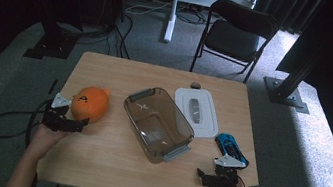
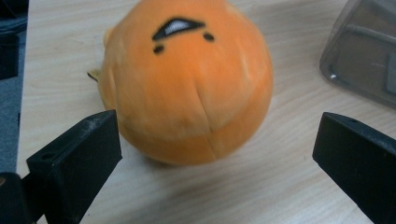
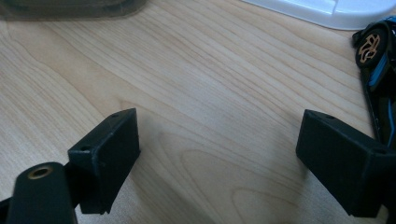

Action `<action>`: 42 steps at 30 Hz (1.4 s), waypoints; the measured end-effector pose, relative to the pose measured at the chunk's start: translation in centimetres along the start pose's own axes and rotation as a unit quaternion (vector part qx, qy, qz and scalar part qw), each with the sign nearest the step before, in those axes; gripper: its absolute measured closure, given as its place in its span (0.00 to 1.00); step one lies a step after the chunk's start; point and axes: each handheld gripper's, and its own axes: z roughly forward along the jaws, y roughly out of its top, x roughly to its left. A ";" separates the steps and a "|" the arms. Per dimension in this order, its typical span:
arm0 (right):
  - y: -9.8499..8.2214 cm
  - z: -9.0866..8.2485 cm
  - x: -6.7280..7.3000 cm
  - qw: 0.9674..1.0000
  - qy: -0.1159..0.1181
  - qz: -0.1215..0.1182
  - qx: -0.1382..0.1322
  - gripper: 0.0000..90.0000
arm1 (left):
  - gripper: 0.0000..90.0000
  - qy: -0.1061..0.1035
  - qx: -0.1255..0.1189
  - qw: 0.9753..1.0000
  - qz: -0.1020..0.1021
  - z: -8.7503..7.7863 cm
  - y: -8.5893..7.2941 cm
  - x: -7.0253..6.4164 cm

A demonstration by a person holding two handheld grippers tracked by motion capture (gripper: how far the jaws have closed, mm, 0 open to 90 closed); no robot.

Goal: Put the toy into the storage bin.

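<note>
A light wooden table [image 1: 108, 162] stands on grey carpet in a dark-curtained room, with one black folding chair [image 1: 234, 33] behind it.

The left gripper [image 1: 72, 123] rests at the table's left edge, its jaws spread wide and holding nothing. In the left gripper view they flank the near end of the orange plush toy [image 2: 187, 84] without touching it. The toy lies just ahead of that gripper, left of the smoky clear container [image 1: 157, 122]. It looks soft, light and springy, so it should squash under the jaws rather than slip; a grip across its round middle, along the seam line, seems the safest hold.

The right gripper [image 1: 206, 175] sits at the near right of the table, likewise gaping and empty, over bare wood. Just beside it lies the blue toy car [image 1: 231, 148], whose wheel shows at the edge of the right gripper view.

Counted: one plush toy, one container, one white lid [image 1: 196, 111] beside the container, one car, one small dark knob [image 1: 195, 85] near the far edge.
</note>
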 end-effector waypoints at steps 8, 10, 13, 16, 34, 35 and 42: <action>0.0 0.0 0.0 1.000 0.000 0.000 0.000 0.14 | 0.02 0.002 0.007 1.000 -0.018 1.1 1.5 1.2; 0.0 0.0 0.0 1.000 0.000 0.000 0.000 0.14 | 0.02 0.003 0.008 1.000 -0.020 1.4 1.7 1.2; 0.0 0.0 0.0 1.000 0.000 0.000 0.000 0.14 | 0.02 0.006 0.010 1.000 -0.028 1.9 2.2 1.4; 0.0 0.0 0.0 1.000 0.000 0.000 0.000 0.14 | 0.06 0.010 0.006 0.999 -0.035 2.3 2.6 1.7; 0.0 0.0 0.0 1.000 0.000 0.000 0.000 0.14 | 0.08 0.006 0.041 0.998 -0.053 5.0 2.5 1.6; 0.0 0.0 0.0 1.000 0.000 0.000 0.000 0.14 | 0.08 0.006 0.042 0.998 -0.052 5.0 2.4 1.6; 0.0 0.0 0.0 1.000 0.000 0.000 0.000 0.14 | 0.31 0.031 0.041 0.998 -0.032 5.5 1.9 0.2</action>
